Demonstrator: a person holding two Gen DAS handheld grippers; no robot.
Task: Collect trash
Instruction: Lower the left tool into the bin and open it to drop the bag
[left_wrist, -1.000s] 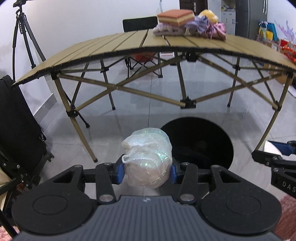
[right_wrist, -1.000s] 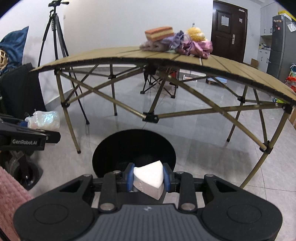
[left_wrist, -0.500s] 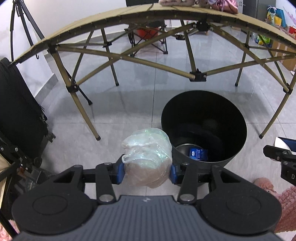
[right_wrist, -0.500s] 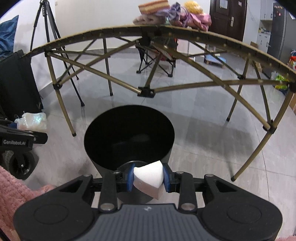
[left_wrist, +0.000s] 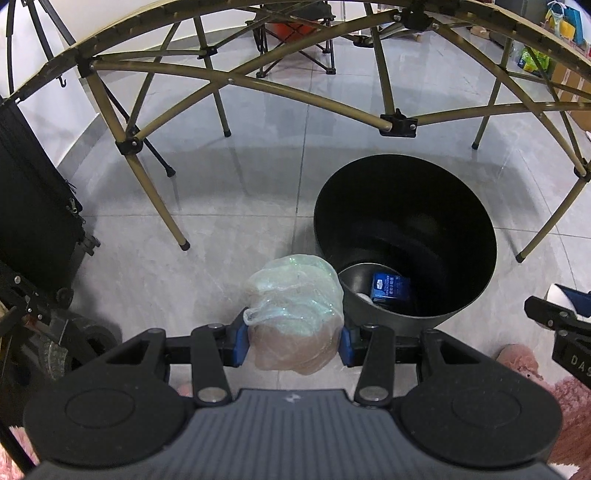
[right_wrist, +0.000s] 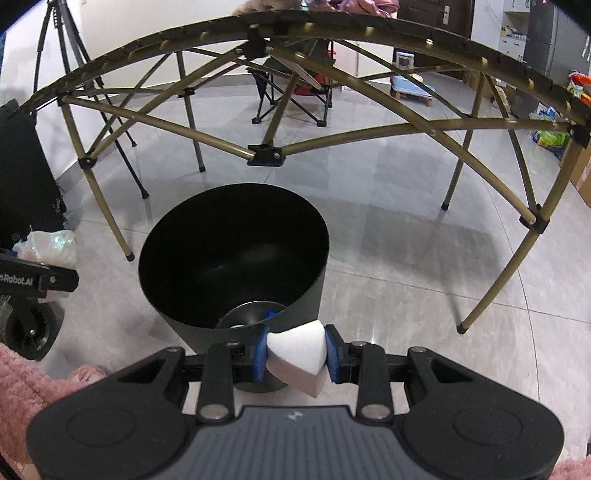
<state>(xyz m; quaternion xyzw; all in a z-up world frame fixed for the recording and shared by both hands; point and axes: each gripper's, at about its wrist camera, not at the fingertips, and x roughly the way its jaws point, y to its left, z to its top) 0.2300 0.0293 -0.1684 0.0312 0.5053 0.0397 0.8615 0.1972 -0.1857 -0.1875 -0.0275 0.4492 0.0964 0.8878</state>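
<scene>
While both tools are pointing down at the floor, the left tool (left_wrist: 293, 341) is clamping a crumpled clear plastic bag (left_wrist: 295, 314) just beside the near rim of the black bin (left_wrist: 461, 236). Right tool (right_wrist: 295, 354) is pinching a white foam wedge (right_wrist: 297, 354) at the bin's near edge. Bin is standing on grey tiles under the folding desk (right_wrist: 406, 40), with a blue carton (left_wrist: 388, 288) lying at its bottom.
</scene>
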